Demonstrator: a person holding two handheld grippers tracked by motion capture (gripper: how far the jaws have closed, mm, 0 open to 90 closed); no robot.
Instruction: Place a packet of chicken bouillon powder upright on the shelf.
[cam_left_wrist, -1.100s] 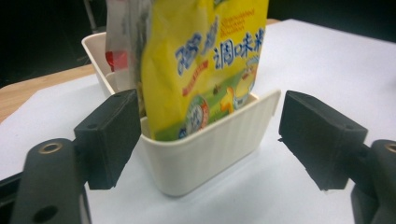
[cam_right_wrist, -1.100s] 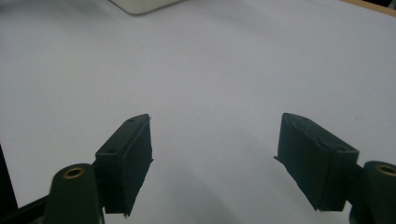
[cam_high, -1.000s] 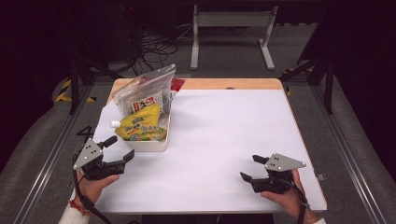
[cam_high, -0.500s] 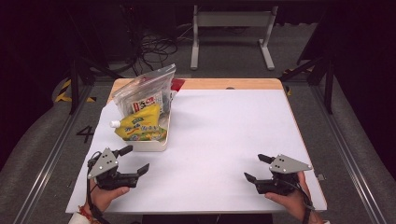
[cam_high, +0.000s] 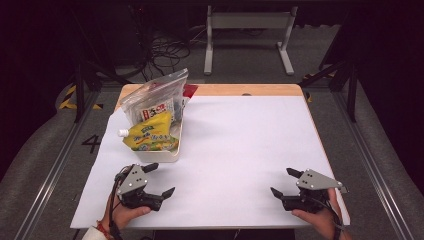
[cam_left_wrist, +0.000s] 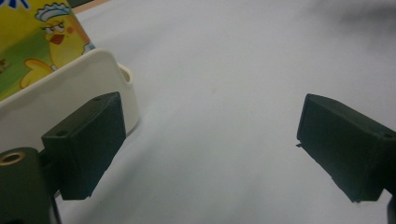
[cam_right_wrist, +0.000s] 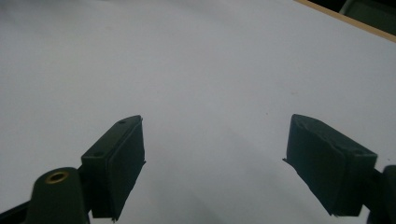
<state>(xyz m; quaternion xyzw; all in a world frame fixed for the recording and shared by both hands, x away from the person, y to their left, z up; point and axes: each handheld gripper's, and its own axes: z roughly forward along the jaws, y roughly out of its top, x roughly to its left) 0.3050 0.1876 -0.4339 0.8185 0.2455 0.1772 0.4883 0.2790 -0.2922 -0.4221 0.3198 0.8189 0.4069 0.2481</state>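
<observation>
A white tray (cam_high: 165, 155) sits toward the counter's (cam_high: 240, 150) left side, holding a yellow spouted pouch (cam_high: 150, 137) and a clear plastic bag (cam_high: 155, 97) of packets that leans up behind it. Just near of the tray, the left gripper (cam_high: 159, 179) rests low over the white counter, jaws spread wide and empty, one jaw close beside the tray's corner. The right gripper (cam_high: 286, 182) sits well apart at the near right, jaws also wide open, gripping nothing.

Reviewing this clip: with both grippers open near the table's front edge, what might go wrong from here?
1. The left hand-held gripper sits close to the white tray; a forward push might shove the tray instead of grasping it.
2. The yellow pouch and the clear bag stand piled above the tray's rim, so a nudge may spill them.
</observation>
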